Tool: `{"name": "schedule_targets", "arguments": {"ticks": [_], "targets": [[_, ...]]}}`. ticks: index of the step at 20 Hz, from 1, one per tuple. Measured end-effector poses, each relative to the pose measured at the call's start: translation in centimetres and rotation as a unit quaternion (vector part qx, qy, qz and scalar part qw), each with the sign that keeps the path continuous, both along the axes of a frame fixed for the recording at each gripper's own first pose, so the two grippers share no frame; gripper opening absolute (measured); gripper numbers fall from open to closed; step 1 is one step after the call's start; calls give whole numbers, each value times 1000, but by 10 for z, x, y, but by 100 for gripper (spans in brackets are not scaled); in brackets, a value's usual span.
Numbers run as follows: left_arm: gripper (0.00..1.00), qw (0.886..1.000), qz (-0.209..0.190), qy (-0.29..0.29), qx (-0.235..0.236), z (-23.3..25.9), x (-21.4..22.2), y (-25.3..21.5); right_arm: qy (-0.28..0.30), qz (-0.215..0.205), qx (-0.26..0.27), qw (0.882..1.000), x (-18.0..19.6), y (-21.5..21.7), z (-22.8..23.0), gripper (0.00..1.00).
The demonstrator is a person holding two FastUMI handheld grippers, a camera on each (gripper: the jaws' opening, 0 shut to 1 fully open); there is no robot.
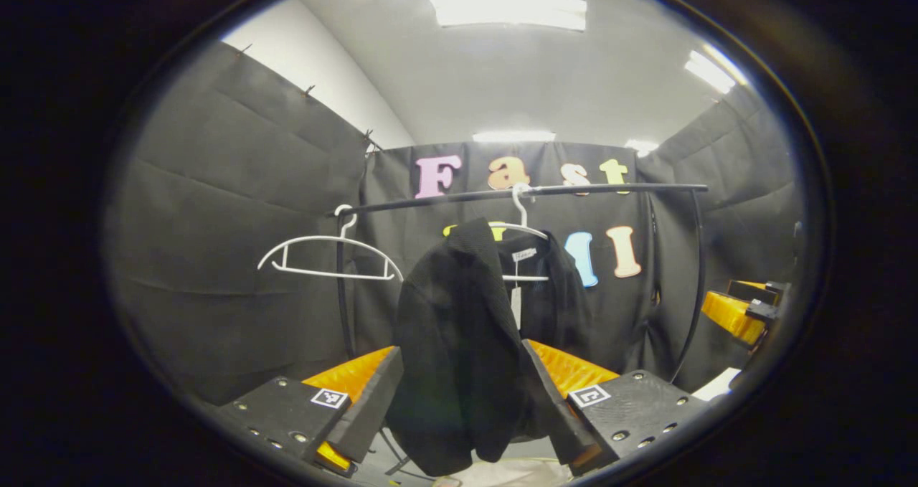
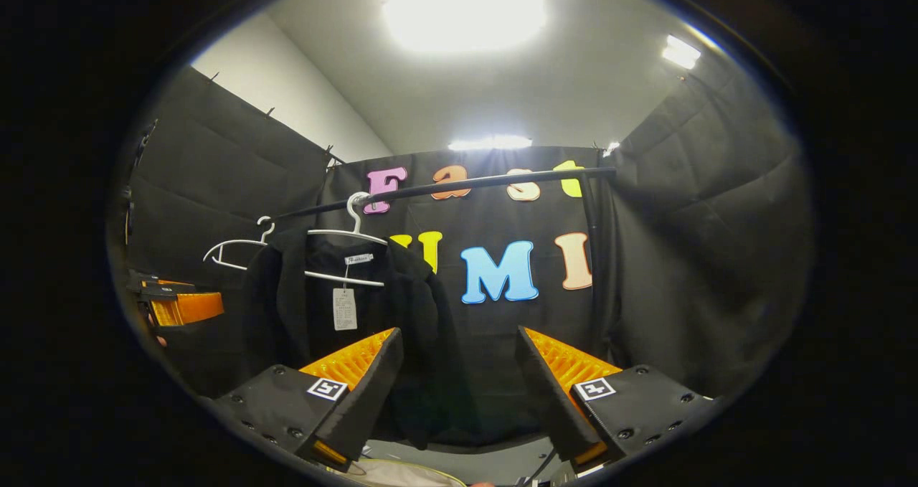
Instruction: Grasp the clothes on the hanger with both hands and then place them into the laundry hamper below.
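Task barely begun: black jacket (image 1: 459, 343) hung on its white hanger (image 1: 522, 230) at the rail (image 1: 531, 191), left gripper (image 1: 462, 390) and right gripper (image 2: 459, 383) both gaped apart, nothing grasped.

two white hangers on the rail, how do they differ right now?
The bare hanger carries nothing, while the loaded hanger holds the black jacket with a paper tag. The bare hanger sits at the rail's left end in the left gripper view; the loaded hanger hangs nearer the middle. The bare hanger's full outline shows, the loaded hanger is partly covered by cloth. Both are white, same style, hooked on one rail.
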State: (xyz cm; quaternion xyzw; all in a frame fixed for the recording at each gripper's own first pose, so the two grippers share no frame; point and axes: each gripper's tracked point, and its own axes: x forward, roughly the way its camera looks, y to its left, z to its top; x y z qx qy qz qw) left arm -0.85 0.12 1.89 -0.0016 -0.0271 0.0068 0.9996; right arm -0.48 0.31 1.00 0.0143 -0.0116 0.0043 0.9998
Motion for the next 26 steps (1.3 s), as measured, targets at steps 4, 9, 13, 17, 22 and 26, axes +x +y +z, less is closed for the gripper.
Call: {"name": "schedule_targets", "arguments": {"ticks": [4,9,13,17,22,26], "targets": [[95,1000,-4,-7,-1,4,-2,2,3,2,3,1000,1,8,2,99],[95,1000,-8,-3,-2,2,-1,13,-7,1,-11,1000,-1,22,11,96],[95,1000,-26,-2,-3,5,7,11,-5,-9,-5,1000,1,31,13,96],[95,998,-63,-1,-3,10,20,-5,-4,-15,-4,1000,8,43,18,99],[95,997,-80,1,-14,17,38,-23,-7,13,4,1000,36,61,23,97],[95,998,-59,0,-8,19,58,-32,1,44,18,999,72,67,15,97]]}}
